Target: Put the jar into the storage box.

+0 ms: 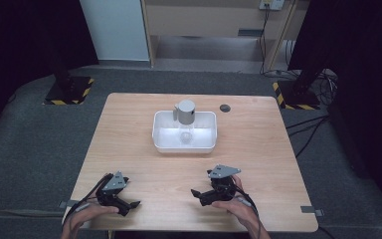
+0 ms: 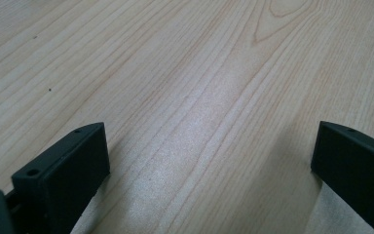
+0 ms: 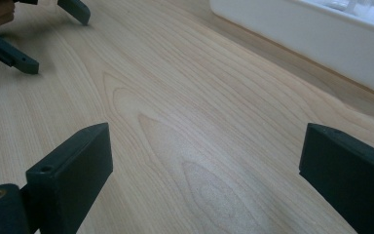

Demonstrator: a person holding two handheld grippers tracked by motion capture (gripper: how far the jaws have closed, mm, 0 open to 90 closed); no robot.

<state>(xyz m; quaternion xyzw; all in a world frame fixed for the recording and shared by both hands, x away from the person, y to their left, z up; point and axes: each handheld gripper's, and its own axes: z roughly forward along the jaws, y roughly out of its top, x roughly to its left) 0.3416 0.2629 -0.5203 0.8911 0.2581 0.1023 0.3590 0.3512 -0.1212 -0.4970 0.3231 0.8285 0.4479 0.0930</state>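
Observation:
A white tray (image 1: 184,148) sits at the middle of the wooden table (image 1: 258,149). In it is a clear container with a grey cap (image 1: 185,111); whether it stands upright or leans I cannot tell. My left gripper (image 1: 131,206) rests near the front left edge, jaws open and pointing right over bare wood (image 2: 209,146). My right gripper (image 1: 197,197) lies near the front edge right of centre, jaws open and pointing left (image 3: 207,151). The right gripper view has the tray's wall (image 3: 321,39) at top right and the left gripper (image 3: 53,39) at top left. Nothing is between either pair of jaws.
A small dark round hole (image 1: 224,107) lies in the tabletop behind and right of the tray. Two black stands with yellow-striped bases (image 1: 69,89) (image 1: 298,94) are on the floor beyond the table. Cables (image 1: 308,134) trail at the right.

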